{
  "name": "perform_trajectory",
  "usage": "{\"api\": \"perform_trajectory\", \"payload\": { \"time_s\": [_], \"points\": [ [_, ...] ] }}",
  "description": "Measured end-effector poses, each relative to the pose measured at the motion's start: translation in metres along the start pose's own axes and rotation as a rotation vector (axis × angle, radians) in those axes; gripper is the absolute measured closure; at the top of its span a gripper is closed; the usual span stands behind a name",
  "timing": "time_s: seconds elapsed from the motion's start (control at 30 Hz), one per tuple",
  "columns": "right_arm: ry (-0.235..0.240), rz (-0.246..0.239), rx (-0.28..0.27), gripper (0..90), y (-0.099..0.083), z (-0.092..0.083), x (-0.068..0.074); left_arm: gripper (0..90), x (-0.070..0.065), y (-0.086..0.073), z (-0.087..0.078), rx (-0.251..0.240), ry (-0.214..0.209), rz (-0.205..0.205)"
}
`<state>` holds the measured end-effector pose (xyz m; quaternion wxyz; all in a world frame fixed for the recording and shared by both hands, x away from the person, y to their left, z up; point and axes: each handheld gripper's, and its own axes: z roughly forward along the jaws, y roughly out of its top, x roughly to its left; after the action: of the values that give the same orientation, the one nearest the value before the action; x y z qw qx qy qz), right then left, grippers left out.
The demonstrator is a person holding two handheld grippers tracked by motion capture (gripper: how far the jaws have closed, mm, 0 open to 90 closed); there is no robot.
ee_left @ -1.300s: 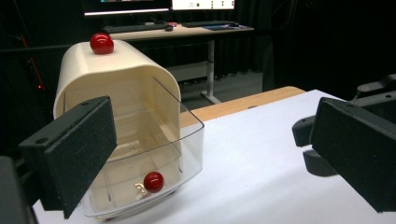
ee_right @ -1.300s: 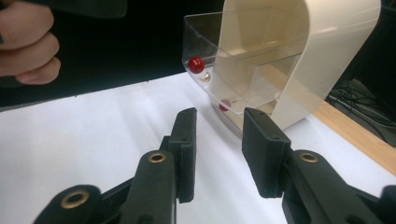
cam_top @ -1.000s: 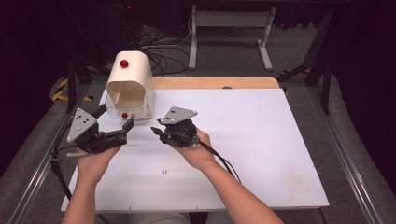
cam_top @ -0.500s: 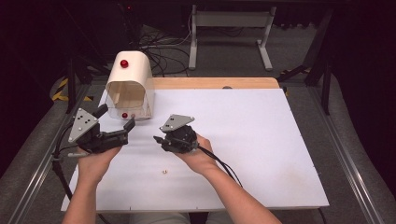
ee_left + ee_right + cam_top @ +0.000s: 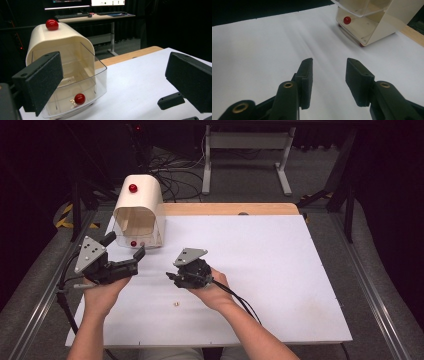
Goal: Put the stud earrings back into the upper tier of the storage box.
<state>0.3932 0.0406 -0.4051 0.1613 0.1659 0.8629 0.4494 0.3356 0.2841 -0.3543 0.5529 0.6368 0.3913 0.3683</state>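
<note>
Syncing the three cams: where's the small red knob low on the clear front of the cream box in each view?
High view: small red knob at left, low on the cream rounded box.
Left gripper view: bottom centre-left, behind the clear front.
Right gripper view: top, right of centre.
Shared landmark: the white tabletop.

The container (image 5: 138, 212) stands at the tabletop (image 5: 280, 270) far-left corner. The left claw (image 5: 124, 251) sits just before it; the right claw (image 5: 170, 277) lies right of that.
</note>
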Motion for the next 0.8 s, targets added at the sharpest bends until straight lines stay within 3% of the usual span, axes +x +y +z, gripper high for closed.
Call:
{"api": "perform_trajectory", "payload": {
  "time_s": [0.47, 0.8],
  "points": [
    [0.039, -0.016, 0.078, 54.0, -0.012, 0.008, 0.005, 2.1, 0.000, 0.000, 0.000, 0.002, 0.008, 0.002],
    [0.108, -0.031, 0.150, 57.3, -0.024, 0.018, 0.014, 2.0, 0.000, 0.000, -0.001, 0.001, 0.010, 0.004]
  ]
}}
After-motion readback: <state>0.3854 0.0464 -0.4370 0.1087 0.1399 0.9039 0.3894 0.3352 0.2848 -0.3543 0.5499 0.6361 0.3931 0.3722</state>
